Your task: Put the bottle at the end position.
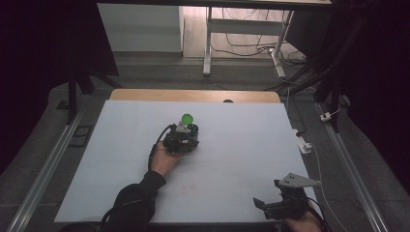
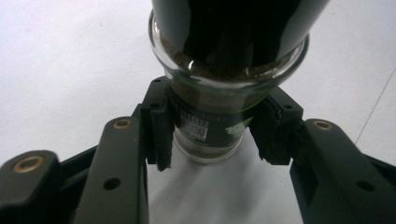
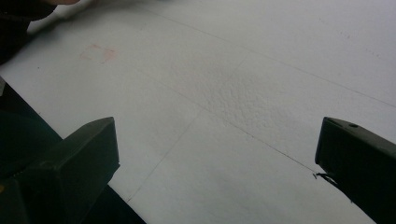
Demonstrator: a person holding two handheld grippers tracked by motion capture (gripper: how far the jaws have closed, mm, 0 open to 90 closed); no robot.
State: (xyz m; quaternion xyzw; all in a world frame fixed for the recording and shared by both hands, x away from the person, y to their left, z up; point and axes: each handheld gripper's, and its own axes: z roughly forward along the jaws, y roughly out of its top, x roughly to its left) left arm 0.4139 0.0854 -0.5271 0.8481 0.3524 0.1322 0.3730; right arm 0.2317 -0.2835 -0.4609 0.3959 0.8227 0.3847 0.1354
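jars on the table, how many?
1. A glass jar with a green lid, mid-table, between the left gripper jaws; none seen elsewhere on the white table.

The tabletop (image 1: 241,145) is covered by a white sheet, a strip of bare wood showing at its far edge. A glass jar (image 2: 210,130) stands on it between the left gripper's (image 2: 210,135) jaws. A faint reddish mark (image 3: 95,52) lies ahead-left of the right gripper (image 3: 217,158).

The left gripper (image 1: 186,137) is held near the centre of the table, its jaws pointing to 1 o'clock and closed on something. The right gripper (image 1: 270,202) is held low at 5 o'clock, jaws spread wide.
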